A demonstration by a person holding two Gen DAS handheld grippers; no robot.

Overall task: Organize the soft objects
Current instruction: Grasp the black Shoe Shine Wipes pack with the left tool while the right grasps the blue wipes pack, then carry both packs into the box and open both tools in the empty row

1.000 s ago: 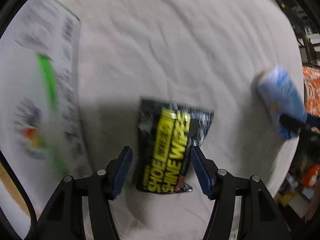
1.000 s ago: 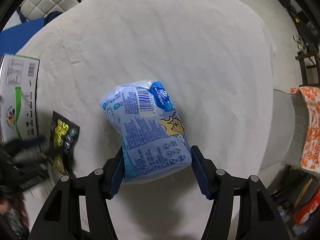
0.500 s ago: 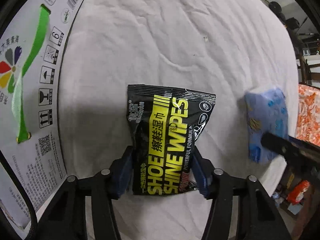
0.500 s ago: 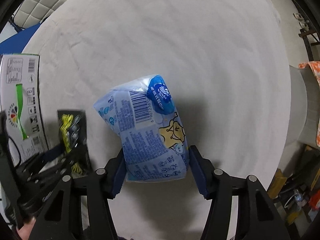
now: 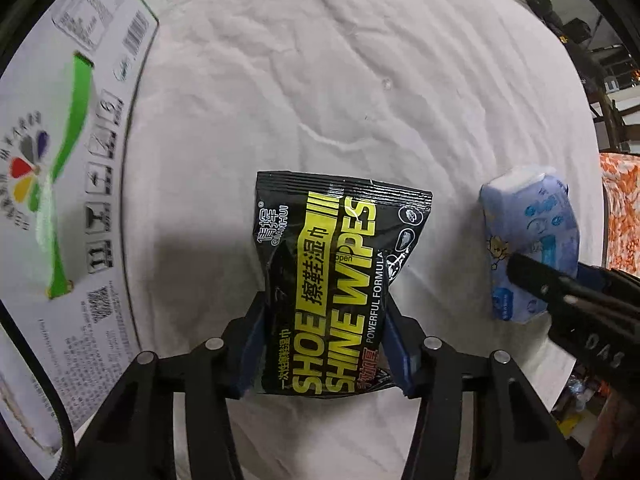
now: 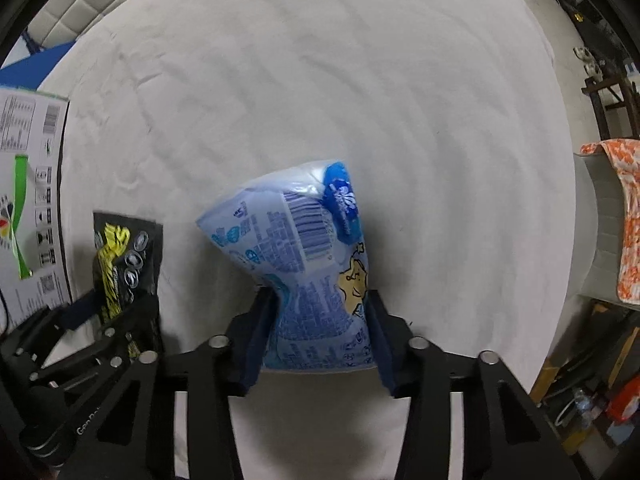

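Observation:
A black and yellow shoe shine wipes pack lies on the white sheet. My left gripper points down over it, its jaws closing, and both blue pads press the pack's lower sides. A light blue tissue pack is pinched in at the waist by my right gripper, whose jaws are closing too. In the left wrist view the blue pack lies at the right with the right gripper's black finger on it. In the right wrist view the black pack shows at the left.
A white printed cardboard box with a green stripe lies along the left side of the sheet, also as the box at the left. An orange patterned cloth hangs past the bed's right edge, above floor clutter.
The left gripper slid over the black pack and closed onto it. The right gripper's pads went from lying beside the blue pack to squeezing it narrow.

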